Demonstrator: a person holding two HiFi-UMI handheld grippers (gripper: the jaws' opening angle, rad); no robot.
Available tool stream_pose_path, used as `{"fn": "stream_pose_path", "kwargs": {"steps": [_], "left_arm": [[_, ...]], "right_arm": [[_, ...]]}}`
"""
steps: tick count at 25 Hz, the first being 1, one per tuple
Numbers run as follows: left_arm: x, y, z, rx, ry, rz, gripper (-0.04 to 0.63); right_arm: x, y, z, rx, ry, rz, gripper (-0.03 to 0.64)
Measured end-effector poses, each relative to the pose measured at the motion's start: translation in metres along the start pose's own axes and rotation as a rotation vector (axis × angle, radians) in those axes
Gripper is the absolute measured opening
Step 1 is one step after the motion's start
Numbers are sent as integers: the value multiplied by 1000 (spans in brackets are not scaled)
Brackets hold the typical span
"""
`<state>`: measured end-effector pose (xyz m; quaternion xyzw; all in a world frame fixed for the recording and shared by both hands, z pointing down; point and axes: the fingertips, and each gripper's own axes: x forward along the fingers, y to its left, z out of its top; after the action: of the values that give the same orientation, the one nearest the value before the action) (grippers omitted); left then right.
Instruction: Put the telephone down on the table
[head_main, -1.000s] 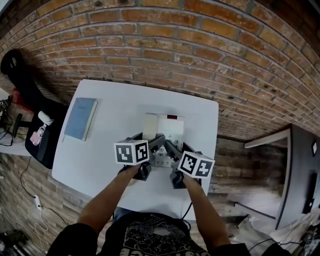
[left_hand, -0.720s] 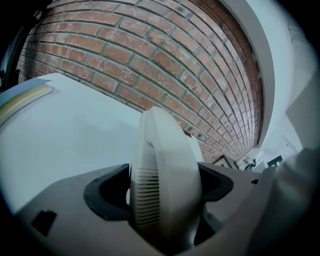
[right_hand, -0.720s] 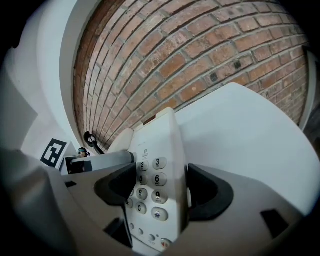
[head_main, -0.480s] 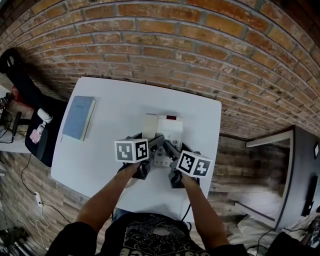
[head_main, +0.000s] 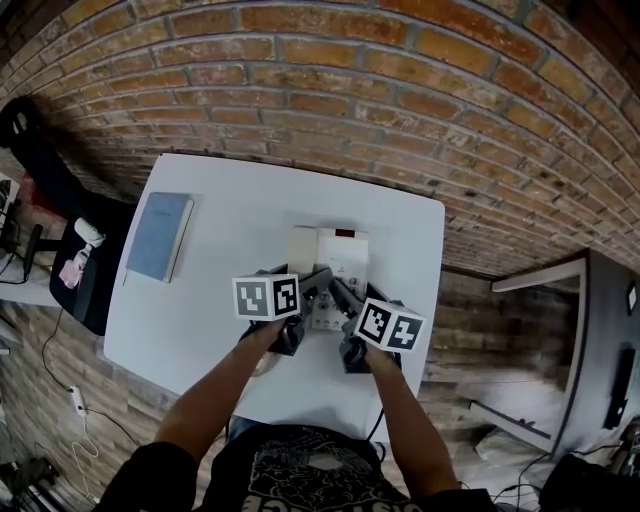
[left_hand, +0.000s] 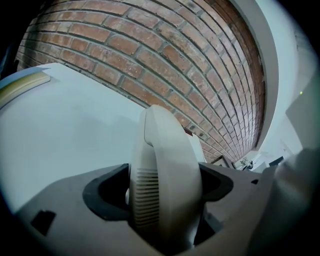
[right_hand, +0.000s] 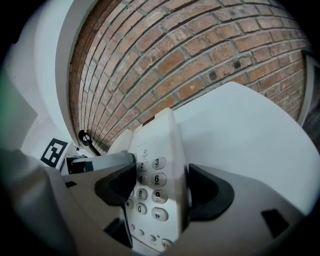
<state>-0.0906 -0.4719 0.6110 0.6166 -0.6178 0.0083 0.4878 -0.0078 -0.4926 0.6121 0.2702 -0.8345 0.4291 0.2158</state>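
Step in hand: set-down. Left tongs (left_hand: 165, 190) are clamped on the handset side of the telephone (head_main: 335, 255), right tongs (right_hand: 157, 187) on its keypad edge, over the surface (head_main: 230, 200) right of the book (head_main: 160, 236). Next: seat base flat, then release both together

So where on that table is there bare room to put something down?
Bare patches on the table: between the book and the phone; right of the phone to the edge; the far strip by the wall. Crowded near the middle, where the left gripper and right gripper clamp the phone.
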Motion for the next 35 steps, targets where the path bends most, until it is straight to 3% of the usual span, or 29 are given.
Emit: {"fn": "stream_pose_path", "kwargs": {"steps": [4, 11, 20, 29, 32, 35], "left_arm": [[-8, 0, 3, 31, -8, 14, 397], [-53, -27, 48, 177, -120, -7, 387], [-113, -72, 75, 356, -206, -78, 334], [-182, -102, 108, 477, -375, -83, 161], [-202, -104, 113, 489, -424, -69, 62], [-214, -103, 114, 484, -446, -63, 14]], "right_arm": [[-9, -1, 7, 6, -44, -25, 297], [-37, 20, 30, -53, -137, -67, 249], [-83, 91, 64, -177, -285, -51, 209], [-136, 167, 94, -315, -440, -14, 132], [-150, 182, 99, -347, -484, -13, 25], [-158, 194, 101, -366, -508, -5, 3]]}}
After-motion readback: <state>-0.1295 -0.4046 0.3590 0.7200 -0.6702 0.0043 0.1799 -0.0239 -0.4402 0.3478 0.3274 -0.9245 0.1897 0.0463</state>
